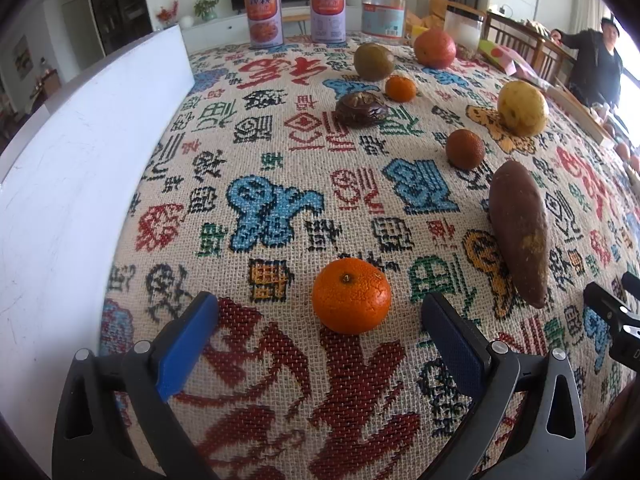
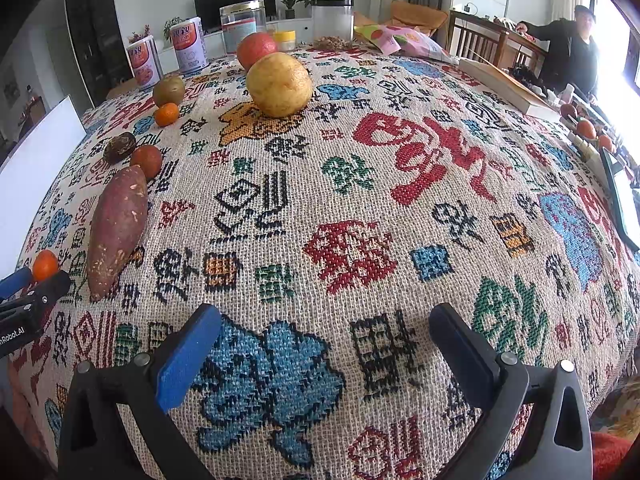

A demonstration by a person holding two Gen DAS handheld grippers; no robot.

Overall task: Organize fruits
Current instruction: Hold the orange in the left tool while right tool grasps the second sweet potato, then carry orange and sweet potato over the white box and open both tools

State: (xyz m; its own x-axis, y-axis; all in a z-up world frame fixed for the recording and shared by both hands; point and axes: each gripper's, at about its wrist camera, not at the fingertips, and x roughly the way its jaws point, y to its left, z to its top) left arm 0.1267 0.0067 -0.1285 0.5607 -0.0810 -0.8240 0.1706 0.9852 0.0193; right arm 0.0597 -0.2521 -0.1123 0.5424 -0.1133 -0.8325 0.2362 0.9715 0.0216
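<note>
The left claw (image 1: pixel 320 312) stands spread wide and released, its blue-padded fingers (image 1: pixel 186 340) flanking the small round orange mandarin (image 1: pixel 351 295) without touching it; the fruit sits between the tips, slightly nearer the far-side finger. The risk, as I judge it, is that an off-centre close nudges this round fruit so it rolls across the coarse woven patterned cloth on the tabletop (image 1: pixel 280 152), perhaps toward the long reddish-brown sweet potato (image 1: pixel 519 232) lying just beside it, or that a clumsy squeeze bruises its soft skin. That claw points low and forward, nearly level with the cloth. The right claw (image 2: pixel 324 336) is likewise released and holds nothing, hovering over bare cloth well apart from the fruit. Farther out lie a dark reddish-orange round fruit (image 1: pixel 465 149), a large yellow round citrus (image 1: pixel 522 109), a dark brown wrinkled fruit (image 1: pixel 361 109), a tiny orange mandarin (image 1: pixel 400 88), a greenish-brown round fruit (image 1: pixel 374 61) and a big red-orange round fruit (image 1: pixel 435 48), all scattered, none yet grouped.
</note>
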